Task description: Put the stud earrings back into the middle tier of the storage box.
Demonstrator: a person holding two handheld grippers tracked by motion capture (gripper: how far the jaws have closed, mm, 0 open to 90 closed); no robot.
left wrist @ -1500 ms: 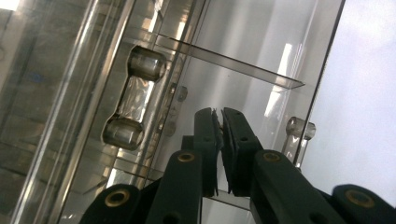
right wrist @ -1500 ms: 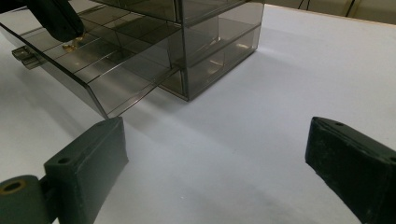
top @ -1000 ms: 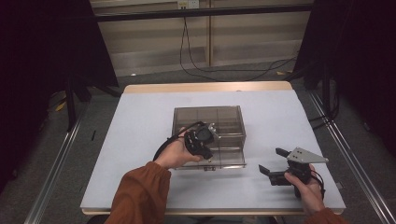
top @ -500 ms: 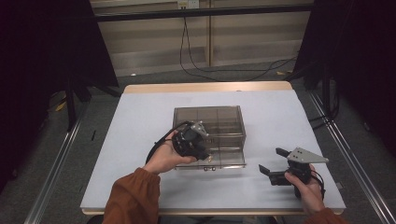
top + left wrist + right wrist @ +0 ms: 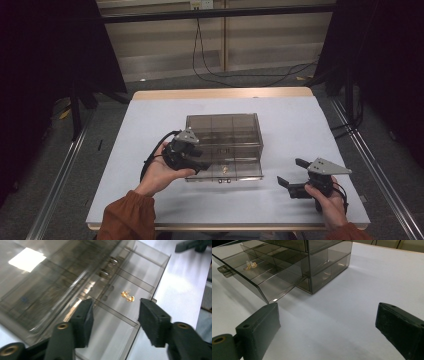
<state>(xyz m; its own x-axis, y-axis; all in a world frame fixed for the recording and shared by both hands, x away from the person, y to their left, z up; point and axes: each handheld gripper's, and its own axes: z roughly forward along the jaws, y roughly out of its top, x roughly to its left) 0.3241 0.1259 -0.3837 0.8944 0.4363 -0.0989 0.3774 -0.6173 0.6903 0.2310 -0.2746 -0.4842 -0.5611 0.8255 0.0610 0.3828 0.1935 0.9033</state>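
Drawer pulled out, both grippers free, plenty of bare table around.

I see the smoky clear drawer box (image 5: 225, 137) mid-table, its lower drawer (image 5: 227, 172) slid out toward me, front edge well short of the near table edge; wide bare room right of the box and behind it. Small gold piece (image 5: 127, 296) lies in a middle compartment of the drawer. White table (image 5: 300, 120), dark curtains at both sides, cables on the floor beyond. My left gripper (image 5: 113, 315) hovers at the drawer's left front corner, tilted down over it, jaws just been opening, parted, pads pressing nothing, the drawer's corner below them. My right gripper (image 5: 295, 175) sits low near the table, right of the drawer, well apart, jaws wide open and empty, pointing at the box.
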